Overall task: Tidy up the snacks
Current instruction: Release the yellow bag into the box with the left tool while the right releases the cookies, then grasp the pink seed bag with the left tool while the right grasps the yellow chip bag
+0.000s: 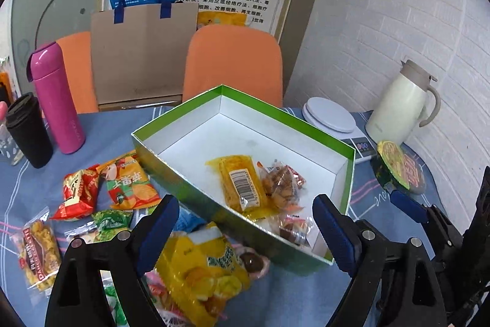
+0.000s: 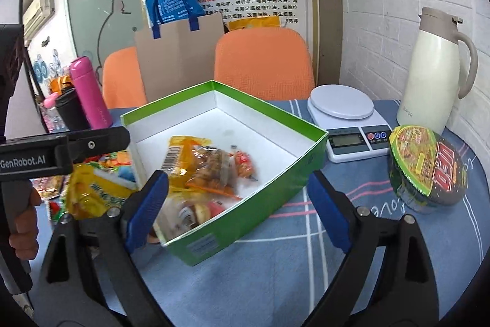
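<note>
The left claw [image 1: 245, 229] is hanging wide and empty just over the crinkly yellow plastic snack bag [image 1: 202, 268], which is lying on the blue checked table [image 2: 275, 281] against the near wall of the green cardboard box [image 1: 171, 180]. Sorting looks partly done: a few packets are sitting inside, several more are waiting at nine o'clock. Next is probably closing on that bag and lifting it over the rim. The right claw [image 2: 239, 210] is also gaping, idle, with open cloth at three o'clock.
</note>
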A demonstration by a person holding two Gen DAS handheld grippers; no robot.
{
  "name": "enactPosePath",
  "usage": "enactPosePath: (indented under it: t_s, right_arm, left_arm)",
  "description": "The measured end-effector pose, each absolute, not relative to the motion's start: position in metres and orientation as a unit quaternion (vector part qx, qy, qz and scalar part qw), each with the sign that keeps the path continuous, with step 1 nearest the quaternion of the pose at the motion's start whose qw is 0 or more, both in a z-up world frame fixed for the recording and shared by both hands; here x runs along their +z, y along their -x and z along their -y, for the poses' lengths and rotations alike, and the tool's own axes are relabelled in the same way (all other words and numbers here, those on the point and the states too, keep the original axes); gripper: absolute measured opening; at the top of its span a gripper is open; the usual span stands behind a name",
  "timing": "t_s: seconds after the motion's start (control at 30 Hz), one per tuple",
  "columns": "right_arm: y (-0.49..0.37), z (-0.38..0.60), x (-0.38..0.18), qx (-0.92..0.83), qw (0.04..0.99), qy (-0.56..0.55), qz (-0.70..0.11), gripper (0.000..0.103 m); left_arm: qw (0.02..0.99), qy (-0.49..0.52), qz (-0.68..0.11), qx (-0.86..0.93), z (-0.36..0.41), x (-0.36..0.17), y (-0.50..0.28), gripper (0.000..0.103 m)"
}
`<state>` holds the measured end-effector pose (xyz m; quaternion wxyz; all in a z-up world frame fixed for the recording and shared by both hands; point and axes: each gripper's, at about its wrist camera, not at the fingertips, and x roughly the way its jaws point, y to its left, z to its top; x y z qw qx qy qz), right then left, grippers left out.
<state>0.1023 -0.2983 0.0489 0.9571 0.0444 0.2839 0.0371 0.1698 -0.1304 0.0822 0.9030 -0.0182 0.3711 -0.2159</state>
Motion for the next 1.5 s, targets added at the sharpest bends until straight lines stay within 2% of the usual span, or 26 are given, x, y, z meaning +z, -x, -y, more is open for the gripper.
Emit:
enactPosePath:
  t_s: [0.2,0.43,0.57,0.87,0.9,0.93,1.0,1.07,1.1,1.37,1.5]
  right_arm:
    - [-0.076,0.278,0.040,0.060,0.954,-0.049,-0.291,0.096]
    - [-0.058,0.259,0.017,0.093,0.941,-0.056,-0.319,0.096]
    - [-0.050,0.252,0.006,0.098,0.933,-0.063,-0.340,0.096]
    - [-0.042,0.242,0.001,0.104,0.928,-0.064,-0.352,0.096]
    - [-0.042,0.242,0.000,0.105,0.928,-0.064,-0.353,0.096]
    - [-0.042,0.241,0.000,0.106,0.927,-0.063,-0.353,0.096]
    - [-0.042,0.240,0.000,0.106,0.927,-0.063,-0.355,0.096]
    - [-0.043,0.239,-0.001,0.107,0.926,-0.064,-0.356,0.096]
    - [-0.043,0.238,-0.002,0.108,0.926,-0.064,-0.357,0.096]
    - [-0.051,0.223,-0.006,0.129,0.919,-0.061,-0.367,0.096]
    - [-0.060,0.208,-0.005,0.143,0.916,-0.050,-0.371,0.096]
  left_arm:
    - [0.921,-0.028,-0.347,-0.176,0.101,0.081,-0.118,0.091]
    - [0.919,0.001,-0.365,-0.149,0.050,0.036,-0.079,0.091]
    - [0.910,0.003,-0.388,-0.145,0.041,0.014,-0.079,0.091]
    - [0.902,-0.048,-0.391,-0.178,0.073,0.009,-0.103,0.090]
    - [0.899,-0.054,-0.395,-0.179,0.077,0.006,-0.106,0.085]
    - [0.897,-0.058,-0.399,-0.182,0.080,0.002,-0.107,0.064]
    - [0.891,-0.066,-0.410,-0.182,0.080,-0.006,-0.111,0.047]
    - [0.890,-0.046,-0.412,-0.190,0.072,-0.007,-0.110,0.042]
    - [0.891,-0.040,-0.413,-0.185,0.066,-0.006,-0.108,0.036]
    - [0.892,0.025,-0.417,-0.175,0.019,-0.004,-0.067,0.033]
    - [0.895,0.024,-0.414,-0.167,0.009,-0.004,-0.054,0.033]
